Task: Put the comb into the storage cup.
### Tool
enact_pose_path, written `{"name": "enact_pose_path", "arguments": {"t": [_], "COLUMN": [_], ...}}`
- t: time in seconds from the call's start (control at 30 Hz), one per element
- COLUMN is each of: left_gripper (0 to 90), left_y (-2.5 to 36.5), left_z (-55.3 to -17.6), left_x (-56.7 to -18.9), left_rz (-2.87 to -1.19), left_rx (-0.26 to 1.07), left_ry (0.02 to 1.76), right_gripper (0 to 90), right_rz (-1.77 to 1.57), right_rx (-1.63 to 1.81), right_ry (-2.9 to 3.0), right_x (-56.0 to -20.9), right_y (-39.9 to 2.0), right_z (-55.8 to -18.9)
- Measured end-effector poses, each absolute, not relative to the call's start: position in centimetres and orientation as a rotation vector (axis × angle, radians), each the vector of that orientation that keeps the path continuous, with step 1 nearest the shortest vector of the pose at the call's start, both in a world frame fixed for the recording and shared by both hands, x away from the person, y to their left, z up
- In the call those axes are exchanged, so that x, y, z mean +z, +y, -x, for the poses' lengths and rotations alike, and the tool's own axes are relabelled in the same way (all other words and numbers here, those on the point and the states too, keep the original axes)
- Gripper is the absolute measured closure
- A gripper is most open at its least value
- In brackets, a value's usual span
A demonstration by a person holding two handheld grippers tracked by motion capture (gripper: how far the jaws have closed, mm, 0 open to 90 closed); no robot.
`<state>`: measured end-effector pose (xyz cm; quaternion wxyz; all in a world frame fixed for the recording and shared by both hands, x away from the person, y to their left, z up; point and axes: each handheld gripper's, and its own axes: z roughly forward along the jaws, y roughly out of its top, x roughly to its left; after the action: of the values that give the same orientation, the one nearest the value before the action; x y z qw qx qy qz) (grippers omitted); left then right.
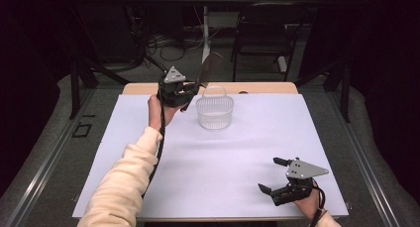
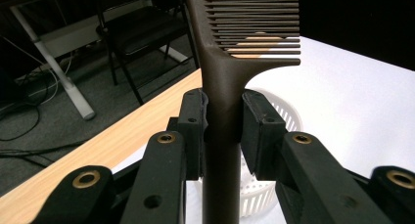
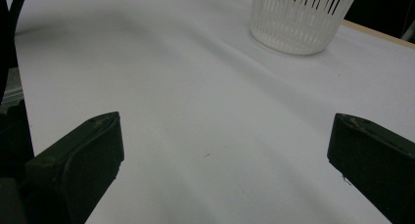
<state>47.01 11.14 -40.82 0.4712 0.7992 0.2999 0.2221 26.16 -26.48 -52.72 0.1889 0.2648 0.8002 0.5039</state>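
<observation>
My left gripper [image 1: 190, 90] is held up at the far side of the table, shut on the handle of a dark brown comb [image 1: 208, 68]. In the left gripper view both pads clamp the comb [image 2: 225, 82] with its teeth pointing up and right. A white slotted basket [image 1: 214, 112] with a hoop handle stands just right of and below that gripper; the basket [image 2: 288, 114] shows behind the jaws. My right gripper [image 1: 274, 175] rests low at the near right of the white sheet, open, nothing between its fingers. The basket [image 3: 301, 18] lies far ahead of it.
A white sheet [image 1: 237, 157] covers the wooden table [image 1: 148, 88]. Beyond the far edge stand a black folding chair [image 1: 262, 33] and a white table leg [image 1: 205, 26] with cables on the floor. A person's cream sleeve [image 1: 124, 187] reaches in from the bottom left.
</observation>
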Motion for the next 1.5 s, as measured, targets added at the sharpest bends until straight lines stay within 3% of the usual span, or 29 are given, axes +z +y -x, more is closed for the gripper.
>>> {"name": "enact_pose_path", "arguments": {"t": [1.5], "left_gripper": [72.3], "left_y": [9.9], "left_z": [-48.2], "left_x": [-41.6], "left_rz": [-1.92], "left_rx": [0.573], "left_ry": [0.734], "right_gripper": [0.0], "right_rz": [-0.746], "right_rx": [1.424], "right_ry": [2.252], "right_x": [-52.8], "right_y": [-26.5], "right_z": [-26.2]}}
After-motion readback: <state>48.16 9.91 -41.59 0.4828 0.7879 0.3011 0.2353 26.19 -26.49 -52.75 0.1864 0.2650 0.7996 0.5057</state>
